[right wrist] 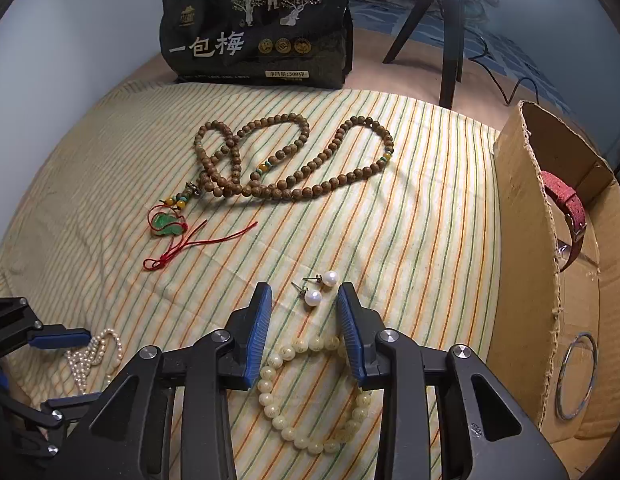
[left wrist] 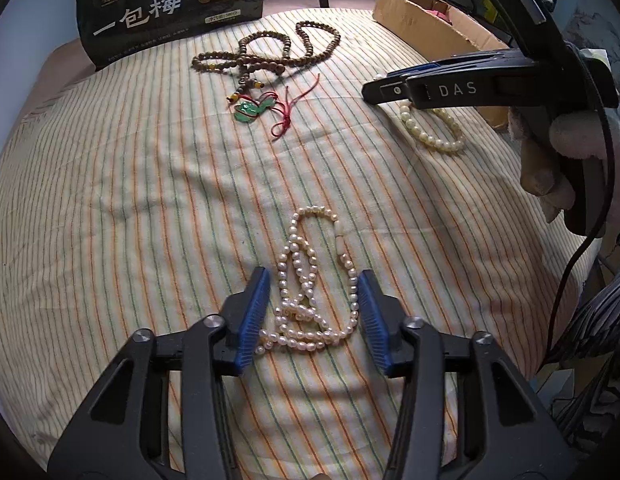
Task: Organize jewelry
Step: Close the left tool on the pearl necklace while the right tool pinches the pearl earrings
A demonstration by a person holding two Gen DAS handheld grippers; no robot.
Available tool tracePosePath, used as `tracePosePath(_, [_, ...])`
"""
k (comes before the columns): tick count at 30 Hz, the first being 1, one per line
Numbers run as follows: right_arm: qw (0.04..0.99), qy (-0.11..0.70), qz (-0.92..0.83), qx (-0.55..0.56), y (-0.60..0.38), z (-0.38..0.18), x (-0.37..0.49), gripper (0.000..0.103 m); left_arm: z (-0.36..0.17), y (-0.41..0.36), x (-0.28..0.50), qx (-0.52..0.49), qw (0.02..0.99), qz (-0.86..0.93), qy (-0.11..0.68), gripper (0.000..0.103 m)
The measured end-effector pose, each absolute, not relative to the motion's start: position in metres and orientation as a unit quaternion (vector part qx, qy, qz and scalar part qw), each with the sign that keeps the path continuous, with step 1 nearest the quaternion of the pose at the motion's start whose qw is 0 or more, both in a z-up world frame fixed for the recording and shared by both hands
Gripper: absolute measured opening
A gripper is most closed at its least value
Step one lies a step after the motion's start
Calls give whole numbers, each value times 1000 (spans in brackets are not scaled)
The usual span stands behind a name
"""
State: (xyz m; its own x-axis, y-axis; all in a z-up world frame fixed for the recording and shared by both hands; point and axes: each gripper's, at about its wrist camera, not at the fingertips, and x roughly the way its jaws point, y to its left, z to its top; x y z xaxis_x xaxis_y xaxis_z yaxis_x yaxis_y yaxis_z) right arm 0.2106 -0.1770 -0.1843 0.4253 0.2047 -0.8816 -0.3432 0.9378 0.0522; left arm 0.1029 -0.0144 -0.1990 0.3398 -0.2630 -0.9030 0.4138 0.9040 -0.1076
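Note:
My left gripper [left wrist: 313,280] is open, its blue pads on either side of a pearl necklace [left wrist: 310,292] heaped on the striped cloth. My right gripper [right wrist: 304,292] is open over a cream bead bracelet [right wrist: 310,400], which also shows in the left wrist view [left wrist: 429,128]. Two pearl stud earrings [right wrist: 319,288] lie just ahead of the right fingertips. A long brown wooden bead necklace [right wrist: 290,160] with a green pendant [right wrist: 166,226] on red cord lies farther back. The pearl necklace shows at the lower left of the right wrist view [right wrist: 94,354].
A cardboard box [right wrist: 521,240] stands at the right and holds a red watch strap [right wrist: 565,204] and a metal bangle [right wrist: 577,376]. A black bag [right wrist: 258,28] with Chinese lettering stands at the back. Tripod legs [right wrist: 449,40] stand behind the cloth.

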Motion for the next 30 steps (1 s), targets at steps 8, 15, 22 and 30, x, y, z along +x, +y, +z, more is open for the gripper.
tracePosePath(8, [839, 513, 165, -79, -170, -188, 211, 22, -199, -5, 107, 60, 821, -195, 534, 14])
tracePosePath(15, [840, 511, 166, -80, -170, -188, 210, 9, -199, 1, 111, 40, 821, -190, 537, 6])
tracePosePath(22, [842, 505, 171, -81, -170, -180, 208, 8, -189, 11, 117, 7, 826, -177, 535, 2])
tracePosePath(30, [854, 483, 180, -74, -172, -155, 197, 8, -162, 23, 123, -27, 844, -169, 508, 2])
